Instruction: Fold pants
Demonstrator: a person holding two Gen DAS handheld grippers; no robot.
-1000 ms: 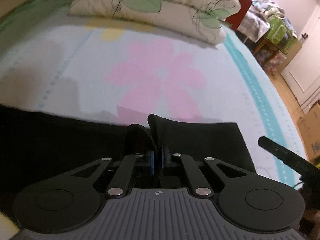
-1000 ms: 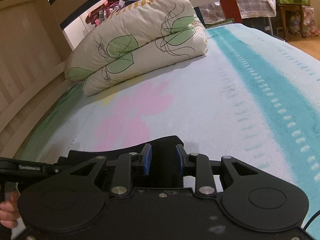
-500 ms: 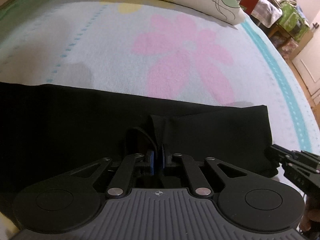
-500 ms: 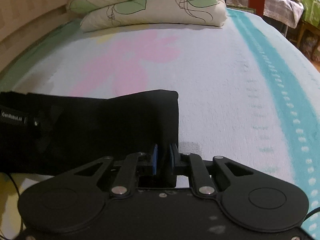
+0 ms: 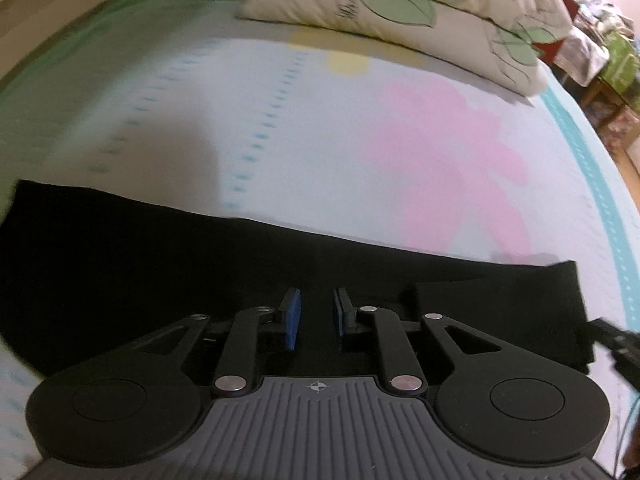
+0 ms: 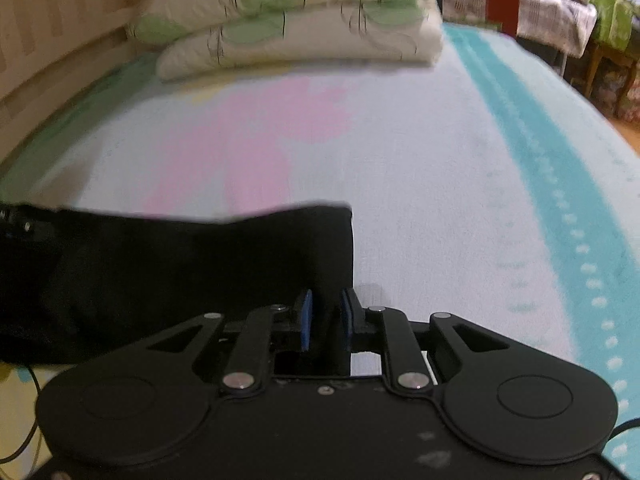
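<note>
Bed sheet (image 5: 320, 128) w/ black pants (image 5: 160, 264); left gripper (image 5: 316, 312) & right gripper (image 6: 325, 312) both parted.

Both views motion-blurred, worst at the bed (image 5: 320, 128) print and dotted stripes. Pants (image 5: 160, 264) run off the left edge in the left wrist view; near edge hidden under the left tongs (image 5: 316, 312) body. Black-on-black: can't tell whether cloth touches the left pads. Right wrist view: fabric sits between the right tongs (image 6: 326, 312) pads, contact unclear. Right tongs cut off at the left wrist view's right edge. Quilt (image 6: 296, 20) top cropped. Clutter (image 6: 576, 12) beyond the bed unreadable.
</note>
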